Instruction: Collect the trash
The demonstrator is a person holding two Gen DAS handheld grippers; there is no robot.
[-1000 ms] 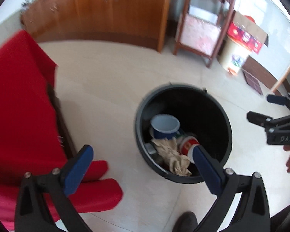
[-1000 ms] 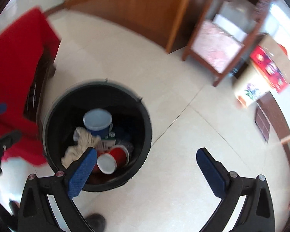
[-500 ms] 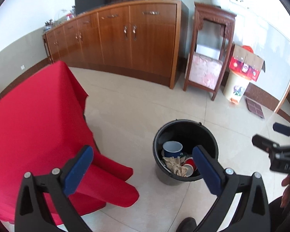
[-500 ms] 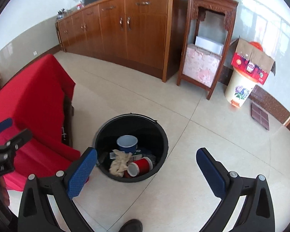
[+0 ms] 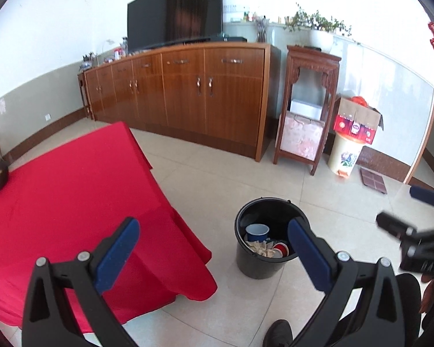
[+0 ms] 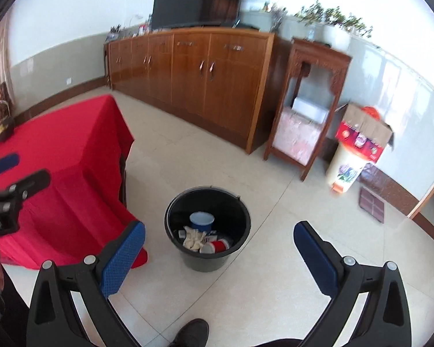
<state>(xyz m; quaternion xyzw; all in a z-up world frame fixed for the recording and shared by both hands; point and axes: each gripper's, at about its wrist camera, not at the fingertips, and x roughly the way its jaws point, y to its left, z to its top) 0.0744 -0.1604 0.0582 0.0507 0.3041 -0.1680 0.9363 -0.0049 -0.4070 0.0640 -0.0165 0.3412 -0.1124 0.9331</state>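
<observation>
Overhead, both claws, left point(image 5: 211, 248) and right point(image 6: 218, 253), agape, empty above round black bucket point(image 6: 207, 260).

no legible text, carton print too blurred

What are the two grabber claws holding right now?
Nothing. The left gripper and the right gripper are both wide open and empty. The trash already lies in the round black plastic bucket on the floor.

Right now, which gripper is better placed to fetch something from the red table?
Left, probably. The left gripper is open beside the red table; the right gripper, also open, is farther away, beyond the bin.
</observation>
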